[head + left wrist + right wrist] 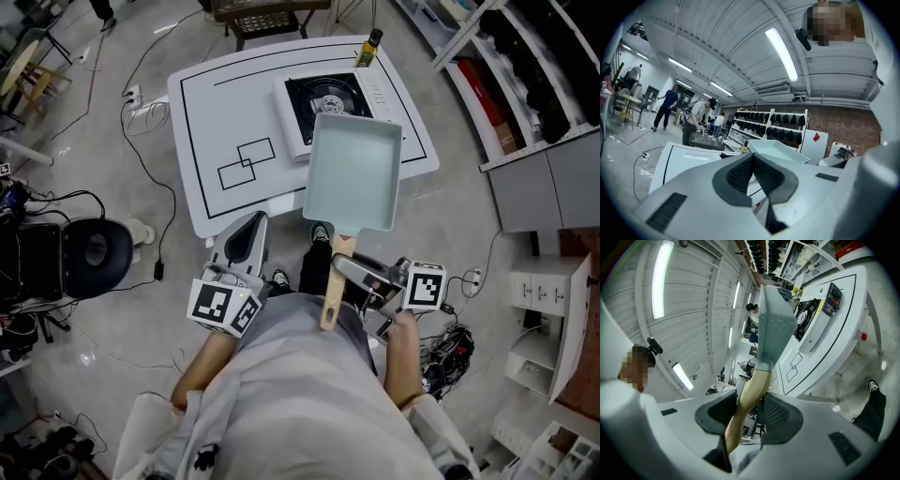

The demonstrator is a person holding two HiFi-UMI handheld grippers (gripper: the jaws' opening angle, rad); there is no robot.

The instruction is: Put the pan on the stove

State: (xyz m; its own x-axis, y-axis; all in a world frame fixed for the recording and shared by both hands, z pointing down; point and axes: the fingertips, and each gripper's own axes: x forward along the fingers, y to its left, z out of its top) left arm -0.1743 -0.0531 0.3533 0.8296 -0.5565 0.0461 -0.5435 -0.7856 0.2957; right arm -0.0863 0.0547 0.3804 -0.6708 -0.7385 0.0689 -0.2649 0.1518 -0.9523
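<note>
A rectangular pale teal pan (354, 169) with a wooden handle (336, 281) hangs in the air over the near edge of the white table (216, 112). Its far end overlaps the black-topped stove (328, 98). My right gripper (352, 270) is shut on the handle (747, 394), and the pan (773, 329) points up and away towards the stove (808, 315). The left gripper (246, 234) is held low at the table's near edge, left of the pan. Its jaws are shut with nothing between them (752, 157). Beyond them the pan (776, 151) shows to the right.
A small bottle (368, 49) stands at the table's far right corner beside the stove. Black outlines are drawn on the tabletop (246, 161). A black office chair (84, 253) and cables lie on the floor to the left, shelving (525, 75) to the right.
</note>
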